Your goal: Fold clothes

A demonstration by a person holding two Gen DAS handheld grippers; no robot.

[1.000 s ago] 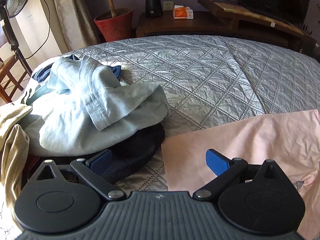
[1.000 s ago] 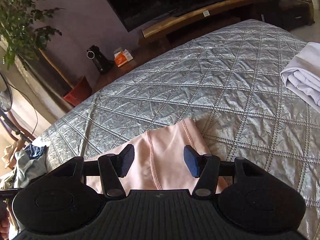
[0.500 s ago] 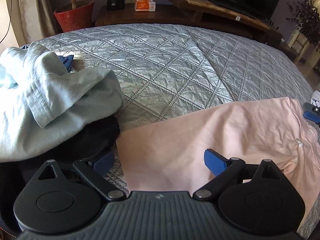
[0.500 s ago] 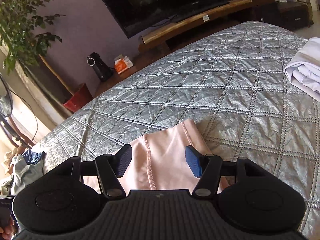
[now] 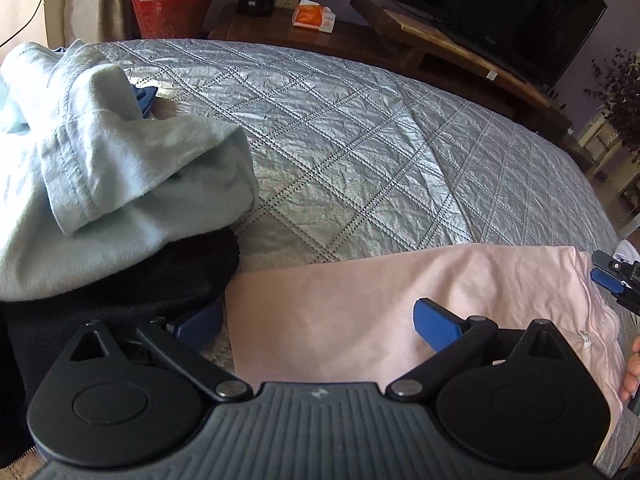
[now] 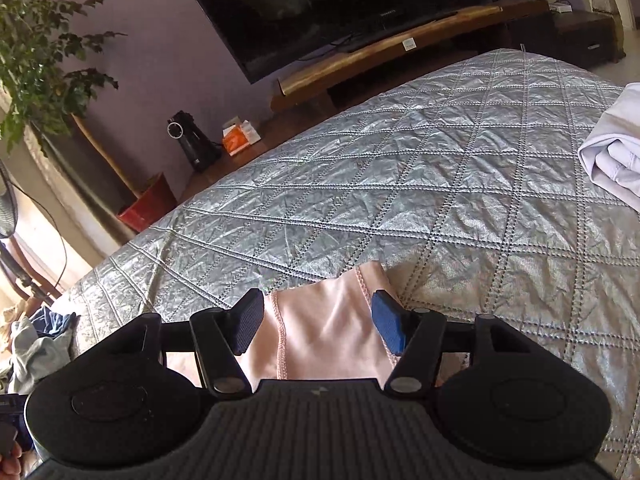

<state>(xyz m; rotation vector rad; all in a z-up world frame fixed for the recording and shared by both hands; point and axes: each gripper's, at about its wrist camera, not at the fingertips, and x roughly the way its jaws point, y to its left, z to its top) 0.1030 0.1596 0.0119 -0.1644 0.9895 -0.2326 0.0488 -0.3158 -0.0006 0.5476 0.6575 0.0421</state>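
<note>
A pale pink garment lies flat on the silver quilted bed. My left gripper hangs low over the garment's left corner with its jaws opening wide; its pads do not press the cloth. In the right wrist view the garment's seamed right end shows between the fingers of my right gripper, which stands open with the blue pads apart from the cloth. The right gripper's fingertips also show at the right edge of the left wrist view.
A heap of clothes sits left of the pink garment: a light blue garment over a black one. A folded white garment lies at the bed's right. Beyond the bed stand a TV, a wooden stand and a red pot.
The left gripper swung right and dipped lower, from over the clothes heap to over the pink garment's left corner, and its jaws widened. The right gripper sank slightly toward the garment's seamed end.
</note>
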